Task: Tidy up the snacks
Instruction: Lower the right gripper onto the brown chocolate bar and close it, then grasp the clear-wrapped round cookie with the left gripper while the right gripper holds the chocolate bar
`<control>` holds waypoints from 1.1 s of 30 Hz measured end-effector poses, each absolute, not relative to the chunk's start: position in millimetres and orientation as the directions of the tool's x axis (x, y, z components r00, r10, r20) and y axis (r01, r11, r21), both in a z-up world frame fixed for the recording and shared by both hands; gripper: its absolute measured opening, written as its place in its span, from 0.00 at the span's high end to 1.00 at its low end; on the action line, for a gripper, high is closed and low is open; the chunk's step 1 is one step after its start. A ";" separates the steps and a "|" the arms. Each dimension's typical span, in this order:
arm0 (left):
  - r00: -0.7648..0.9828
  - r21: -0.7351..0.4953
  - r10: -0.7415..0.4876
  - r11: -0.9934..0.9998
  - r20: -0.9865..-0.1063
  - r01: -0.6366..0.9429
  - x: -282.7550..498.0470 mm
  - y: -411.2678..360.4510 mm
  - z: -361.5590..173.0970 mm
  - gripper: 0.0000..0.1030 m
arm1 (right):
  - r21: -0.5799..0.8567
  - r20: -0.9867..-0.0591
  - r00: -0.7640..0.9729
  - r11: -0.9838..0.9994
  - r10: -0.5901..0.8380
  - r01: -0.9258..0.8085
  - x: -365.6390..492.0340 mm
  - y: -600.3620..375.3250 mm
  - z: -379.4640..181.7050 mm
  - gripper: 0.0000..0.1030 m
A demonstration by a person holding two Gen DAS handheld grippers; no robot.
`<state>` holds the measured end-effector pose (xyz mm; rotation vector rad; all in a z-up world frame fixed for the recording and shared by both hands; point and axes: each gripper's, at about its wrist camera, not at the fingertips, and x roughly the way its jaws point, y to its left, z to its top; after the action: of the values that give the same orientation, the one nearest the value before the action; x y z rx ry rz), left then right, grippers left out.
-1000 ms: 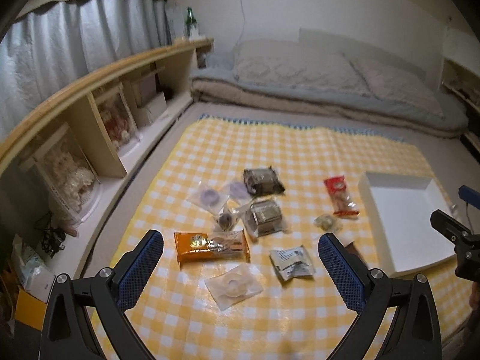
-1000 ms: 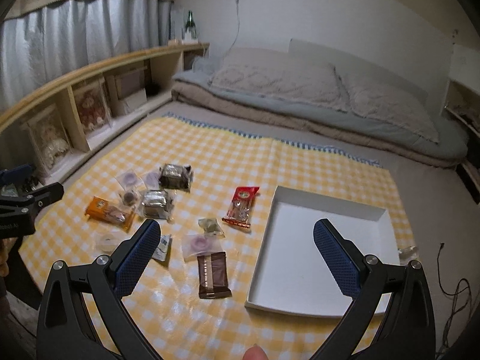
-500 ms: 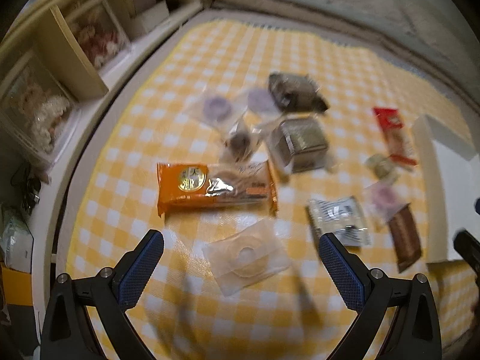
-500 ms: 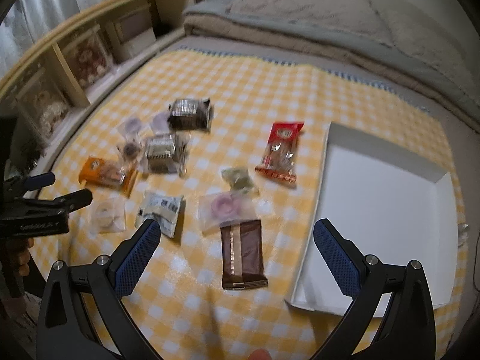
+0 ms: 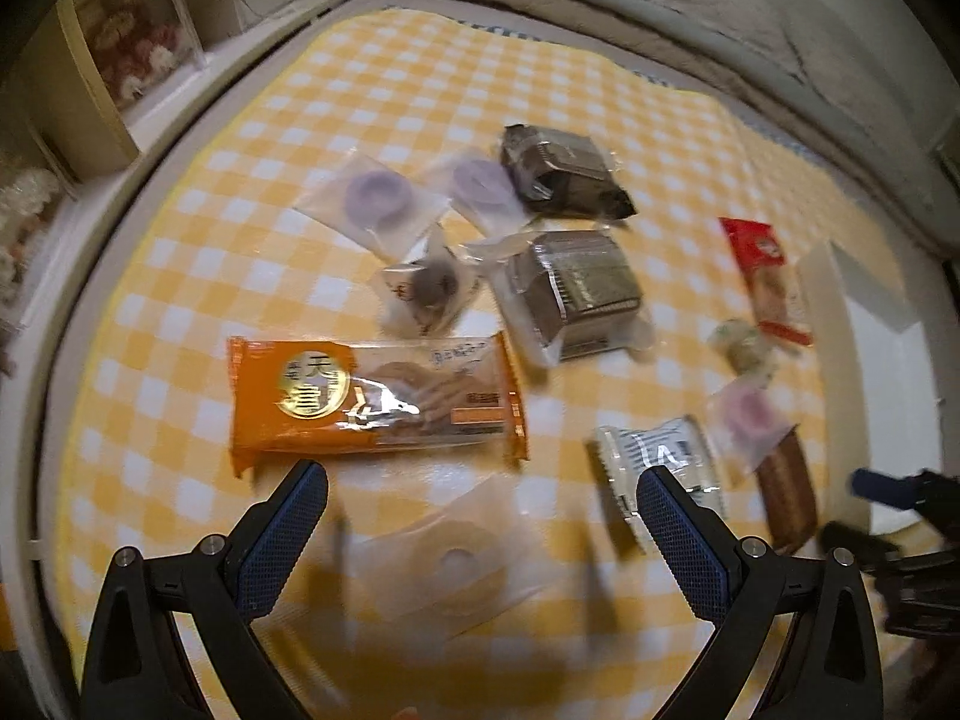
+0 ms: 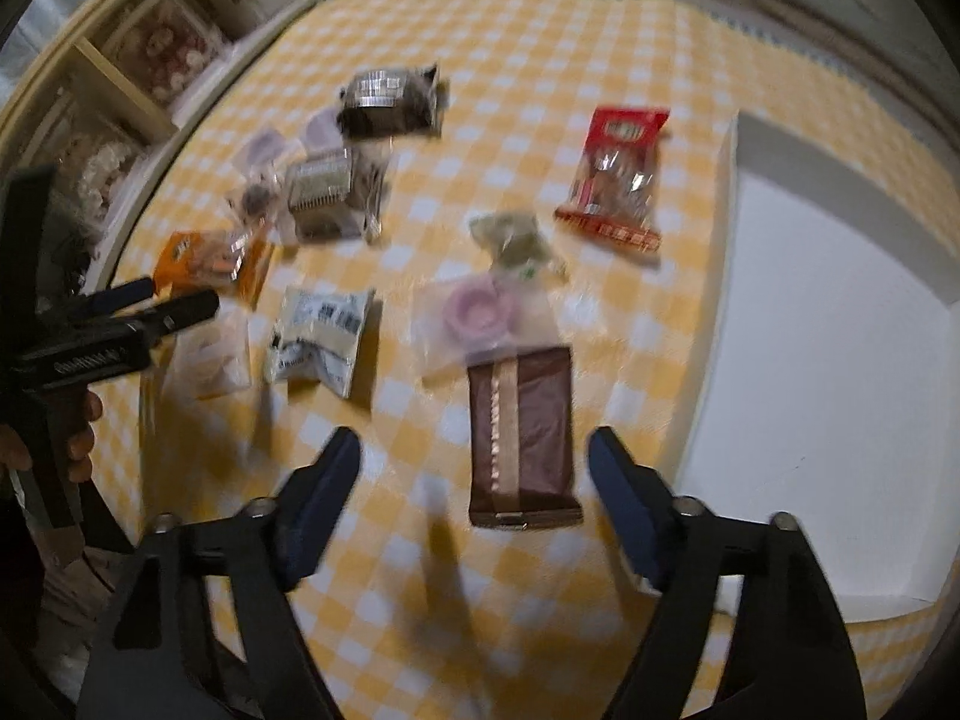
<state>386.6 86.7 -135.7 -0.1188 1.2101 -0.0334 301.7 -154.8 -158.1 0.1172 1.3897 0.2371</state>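
Item one: the yellow-and-white checked cloth (image 6: pixel 540 48), spread flat and bearing everything we list below.

Item two: the white tray (image 6: pixel 840 360), lying on the cloth's right side in the right wrist view, its floor bare.

Item three: the orange snack pack (image 5: pixel 372 402), lying lengthwise just beyond our left gripper (image 5: pixel 480 510). That gripper points steeply down with its jaws spread wide; a clear packet holding a pale ring (image 5: pixel 462 564) lies on the cloth in the gap between the fingers, and the blurred frame does not let us say whether they touch it.

Item four: two dark foil-wrapped blocks (image 5: pixel 570 288) and (image 5: pixel 564 174), one behind the other near the cloth's middle.

Item five: the brown wrapper bar (image 6: pixel 519 438), lying lengthwise just left of the tray. Our right gripper (image 6: pixel 474 474) hangs over it, jaws closing, the near end of the bar in the gap and neither pad pressing on it.

Item six: the red packet (image 6: pixel 612 174), beyond the bar and beside the tray's far corner.

Item seven: the white printed sachet (image 6: pixel 318 342), left of the bar.

Item eight: small clear packets: a pink ring (image 6: pixel 480 312) touching the bar's far end, two purple rings (image 5: pixel 375 198) and (image 5: pixel 480 180), a greenish sweet (image 6: pixel 510 240), a dark sweet (image 5: pixel 429 288).
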 end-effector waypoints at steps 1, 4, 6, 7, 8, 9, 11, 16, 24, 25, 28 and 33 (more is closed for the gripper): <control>0.348 -0.126 -0.107 0.991 -0.931 -0.032 386.7 88.0 -137.0 0.00 | 0.213 -0.962 0.153 0.972 0.227 -0.099 302.5 -152.5 -161.6 0.32; 0.322 -0.189 -0.180 0.982 -0.930 0.002 387.4 92.8 -145.2 0.00 | 0.180 -0.972 0.134 0.977 0.195 -0.119 305.3 -148.2 -169.2 0.32; 0.288 -0.236 -0.239 0.971 -0.927 0.044 384.3 95.4 -151.9 0.00 | 0.156 -0.976 0.130 0.979 0.173 -0.130 308.1 -147.4 -174.2 0.33; 0.276 -0.249 -0.254 0.967 -0.927 0.055 382.6 93.8 -153.1 0.00 | 0.142 -0.979 0.127 0.981 0.159 -0.133 309.7 -148.0 -177.2 0.33; 0.260 -0.267 -0.276 0.961 -0.925 0.070 380.2 93.2 -157.5 0.00 | 0.130 -0.981 0.126 0.982 0.147 -0.134 311.2 -149.2 -179.8 0.33; 0.244 -0.279 -0.292 0.956 -0.925 0.087 377.0 92.4 -161.8 0.00 | 0.120 -0.983 0.122 0.983 0.137 -0.137 312.6 -150.4 -183.0 0.34; 0.224 -0.289 -0.307 0.951 -0.925 0.111 370.4 91.5 -165.7 0.00 | 0.107 -0.986 0.115 0.983 0.124 -0.149 313.7 -151.3 -187.9 0.34; 0.183 -0.329 -0.357 0.929 -0.916 0.167 353.5 88.7 -166.1 0.00 | 0.070 -0.990 0.108 0.986 0.087 -0.154 316.9 -155.8 -200.6 0.35; 0.145 -0.322 -0.382 0.891 -0.913 0.319 337.2 78.7 -144.6 0.00 | 0.032 -0.992 0.113 0.979 0.055 -0.199 317.3 -147.5 -213.6 0.42; 0.167 -0.301 -0.368 0.896 -0.915 0.326 338.0 79.5 -140.0 0.00 | 0.028 -0.993 0.109 0.978 0.051 -0.206 317.3 -145.9 -215.6 0.44; 0.246 -0.219 -0.309 0.917 -0.919 0.334 340.8 73.9 -131.9 0.00 | 0.012 -0.993 0.108 0.976 0.036 -0.219 316.0 -141.8 -218.1 0.51; 0.294 -0.106 -0.228 0.919 -0.928 0.380 337.5 61.5 -144.1 0.00 | 0.035 -0.994 0.093 0.976 0.056 -0.216 312.5 -143.6 -213.9 0.59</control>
<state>337.5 61.5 -144.1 0.1443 1.2069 -0.4069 312.5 -143.6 -213.9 -0.1316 1.4650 0.2032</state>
